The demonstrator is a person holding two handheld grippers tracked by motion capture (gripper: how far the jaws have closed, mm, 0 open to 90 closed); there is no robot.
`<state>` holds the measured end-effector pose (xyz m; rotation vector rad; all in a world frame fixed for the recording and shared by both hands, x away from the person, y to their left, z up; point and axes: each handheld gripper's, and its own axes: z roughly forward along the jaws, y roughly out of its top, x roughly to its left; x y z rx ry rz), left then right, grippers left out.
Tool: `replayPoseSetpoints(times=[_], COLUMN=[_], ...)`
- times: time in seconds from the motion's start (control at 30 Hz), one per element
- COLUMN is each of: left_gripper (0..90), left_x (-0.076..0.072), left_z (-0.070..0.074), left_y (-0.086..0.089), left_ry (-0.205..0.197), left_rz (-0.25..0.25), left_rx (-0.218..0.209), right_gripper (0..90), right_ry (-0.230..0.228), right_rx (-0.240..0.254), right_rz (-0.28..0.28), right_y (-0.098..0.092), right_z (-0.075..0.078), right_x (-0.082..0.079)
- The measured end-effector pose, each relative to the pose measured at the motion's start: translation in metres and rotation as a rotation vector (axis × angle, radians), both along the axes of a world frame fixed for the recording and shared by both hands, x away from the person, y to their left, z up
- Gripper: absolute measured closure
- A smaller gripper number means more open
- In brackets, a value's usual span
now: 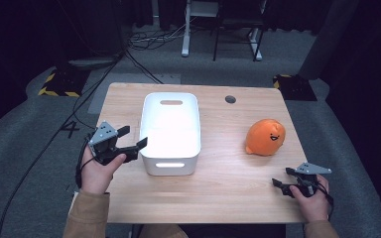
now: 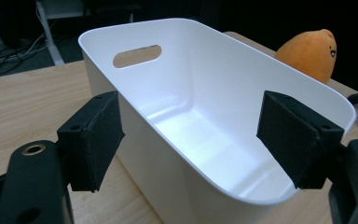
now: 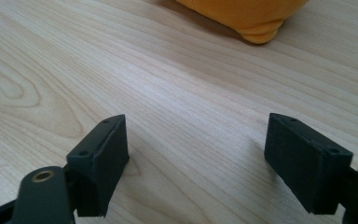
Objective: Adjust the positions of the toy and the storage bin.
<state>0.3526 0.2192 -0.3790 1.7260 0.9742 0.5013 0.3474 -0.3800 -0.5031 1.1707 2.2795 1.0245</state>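
One white bin (image 1: 170, 130) stands on the tabletop (image 1: 228, 183), left of centre, with its long axis running away from the person; it is the landmark for all positions below. It is rectangular with rounded corners, has a slot handle cut into each short wall, and holds nothing. In the left gripper view the bin (image 2: 205, 116) lies straight ahead, its near-left corner rim between the two black jaws, one pad outside the long wall and the other over the interior. The left gripper (image 1: 130, 140) is held at the bin's near-left corner, raised off the tabletop; its jaws are spread, and neither pad presses on the bin wall. The left hand (image 1: 96, 171) grips the tool body just to the bin's left. An orange plush toy (image 1: 265, 137) with a printed face lies on the tabletop to the bin's right, well apart from it; the left gripper view shows the toy (image 2: 310, 51) beyond the bin's far long rim. The right gripper (image 1: 284, 177) rests low near the front edge of the tabletop, further right of the bin than the toy and nearer the person. Its jaws are spread wide over bare wood, with nothing between them, and the right gripper view shows the toy's lower edge (image 3: 251, 18) ahead of them.
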Motion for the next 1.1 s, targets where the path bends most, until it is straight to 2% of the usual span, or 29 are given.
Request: replayPoseSetpoints(times=[0.07,0.23,0.3,0.5,0.63,0.9,1.0,1.1], left_gripper=[23.9,29.9,30.5,31.9,34.0,36.2,35.2,32.4], left_x=[0.003,0.008,0.009,0.008,0.008,0.003,0.001,-0.002], left_z=[-0.004,-0.014,-0.017,-0.022,-0.027,-0.026,-0.026,-0.026], left_y=[-0.003,-0.007,-0.008,-0.011,-0.013,-0.017,-0.02,-0.029], left_ry=[-0.003,0.008,0.02,0.034,0.049,0.056,0.074,0.075], left_rz=[0.005,-0.001,-0.007,-0.012,-0.033,-0.028,-0.04,-0.048], left_rx=[-0.008,0.013,0.037,0.065,0.102,0.103,0.104,0.106], right_gripper=[21.9,21.9,21.9,21.9,21.9,21.9,21.9,21.9], right_ry=[0.0,0.0,0.001,0.0,0.0,0.0,0.0,0.0], right_rx=[0.0,0.0,0.0,0.0,-0.002,0.0,0.0,-0.001], right_rz=[0.0,0.0,0.0,0.0,0.002,0.0,0.0,0.001], right_y=[0.0,0.0,0.0,0.0,0.0,0.0,0.0,0.0], right_z=[0.0,0.0,0.0,0.0,0.0,0.0,0.0,0.0], right_x=[0.0,0.0,0.0,0.0,0.0,0.0,0.0,0.0])
